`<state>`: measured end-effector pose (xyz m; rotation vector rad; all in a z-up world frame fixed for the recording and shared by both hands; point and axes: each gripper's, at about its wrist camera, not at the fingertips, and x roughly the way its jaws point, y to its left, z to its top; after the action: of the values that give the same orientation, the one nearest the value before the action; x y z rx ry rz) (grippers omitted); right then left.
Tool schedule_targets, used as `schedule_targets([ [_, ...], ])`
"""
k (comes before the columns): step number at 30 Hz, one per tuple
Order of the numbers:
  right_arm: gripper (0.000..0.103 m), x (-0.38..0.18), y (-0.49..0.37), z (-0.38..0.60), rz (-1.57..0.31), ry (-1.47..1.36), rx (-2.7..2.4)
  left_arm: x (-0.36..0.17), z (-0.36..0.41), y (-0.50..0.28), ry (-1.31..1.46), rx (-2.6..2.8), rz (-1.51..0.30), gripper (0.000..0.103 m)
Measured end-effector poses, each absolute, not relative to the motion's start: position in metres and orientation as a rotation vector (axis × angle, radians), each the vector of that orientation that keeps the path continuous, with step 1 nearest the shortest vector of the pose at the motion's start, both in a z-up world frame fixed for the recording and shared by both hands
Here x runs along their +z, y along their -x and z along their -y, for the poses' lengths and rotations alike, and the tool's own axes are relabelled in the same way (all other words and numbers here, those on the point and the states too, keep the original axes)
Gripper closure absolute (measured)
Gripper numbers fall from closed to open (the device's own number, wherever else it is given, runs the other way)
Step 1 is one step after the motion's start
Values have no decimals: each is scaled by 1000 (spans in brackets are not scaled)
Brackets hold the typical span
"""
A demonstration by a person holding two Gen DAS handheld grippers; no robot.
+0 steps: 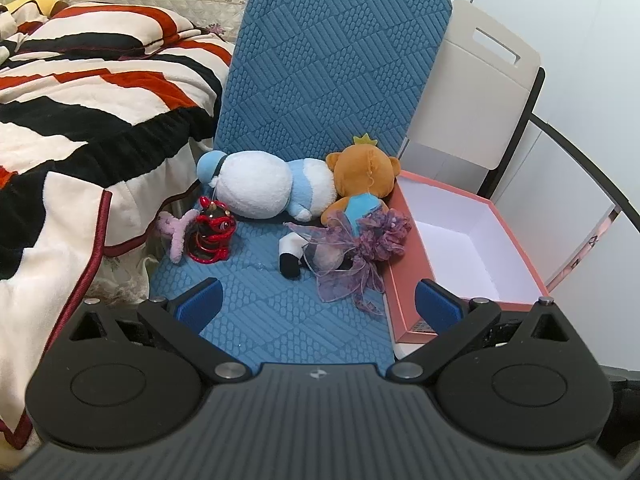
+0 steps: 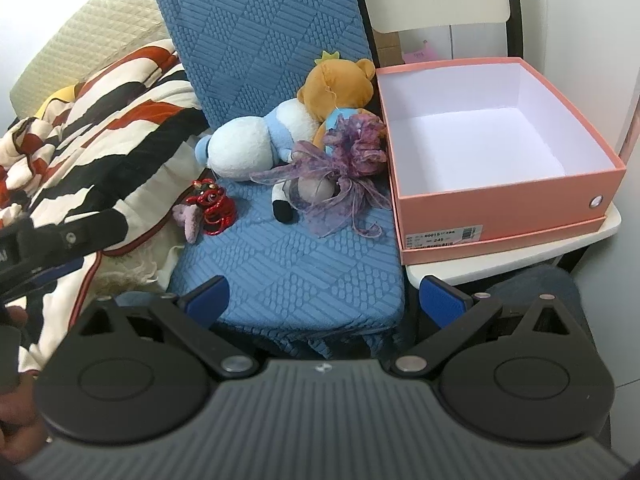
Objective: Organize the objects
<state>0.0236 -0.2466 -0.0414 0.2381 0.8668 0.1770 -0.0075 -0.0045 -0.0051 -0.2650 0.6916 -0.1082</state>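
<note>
Several toys lie on a blue quilted chair seat (image 1: 280, 312) (image 2: 296, 264): a white-and-blue plush (image 1: 256, 188) (image 2: 244, 144), a brown bear (image 1: 362, 178) (image 2: 336, 84), a purple ribbon bow (image 1: 356, 252) (image 2: 344, 172) over a small black-and-white plush (image 1: 292, 256) (image 2: 286, 204), a red figurine (image 1: 212, 232) (image 2: 212, 206) and a small pink toy (image 1: 174, 232) (image 2: 188, 218). An open pink box (image 1: 404, 264) (image 2: 496, 216), white inside, stands to their right. My left gripper (image 1: 318, 304) is open above the seat's front. My right gripper (image 2: 324, 300) is open at the seat's front edge. Both hold nothing.
A bed with a striped red, black and cream blanket (image 1: 80, 112) (image 2: 100, 120) borders the chair on the left. The box rests on a white chair (image 2: 520, 252) whose back (image 1: 480, 76) rises behind it. The left gripper's body (image 2: 60, 236) and a hand show at the right wrist view's left edge.
</note>
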Motion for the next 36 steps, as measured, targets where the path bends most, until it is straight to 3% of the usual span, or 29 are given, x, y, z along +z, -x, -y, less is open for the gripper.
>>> schedule_targets([
  [36,0,-64,-32,236,-904,-211,168,-24,-2,3,252,-114,-651,0],
])
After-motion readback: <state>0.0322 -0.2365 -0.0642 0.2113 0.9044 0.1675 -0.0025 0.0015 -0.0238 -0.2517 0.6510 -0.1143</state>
